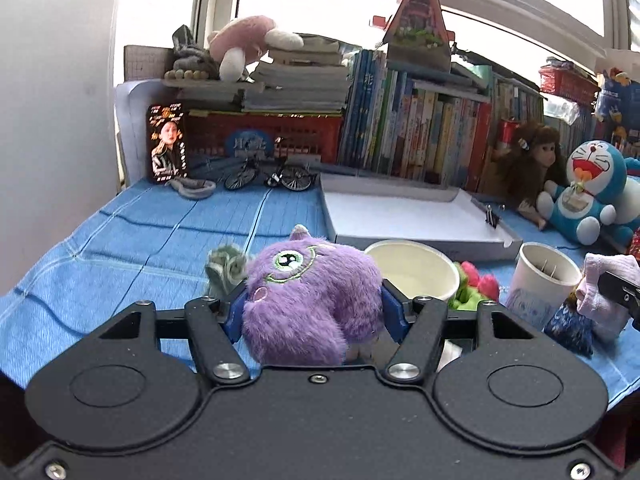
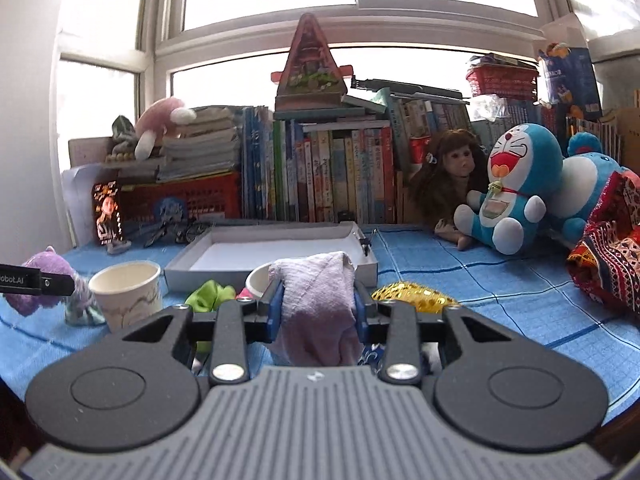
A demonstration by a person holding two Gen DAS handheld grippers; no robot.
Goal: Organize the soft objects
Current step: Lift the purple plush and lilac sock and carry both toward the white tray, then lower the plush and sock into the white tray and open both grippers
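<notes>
Purple fur fills the left wrist view: the left gripper (image 1: 314, 312) has its blue fingers (image 1: 234, 314) pinching a one-eyed purple plush toy (image 1: 308, 296), held above the blue-clothed counter (image 1: 132, 240) in front of a paper bowl (image 1: 416, 270). Right wrist view: the right gripper (image 2: 318, 306) pinches a pale lilac cloth (image 2: 316, 304), with the white tray (image 2: 276, 250) beyond it.

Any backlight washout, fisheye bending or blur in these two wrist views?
Left wrist view: window panes blown out white, tabletop evenly lit; fuzzy purple one-eyed plush toy in the left gripper is sharp. Right wrist view: same washout, window frame bows strongly; pale lilac folded cloth in the right gripper is sharp.
</notes>
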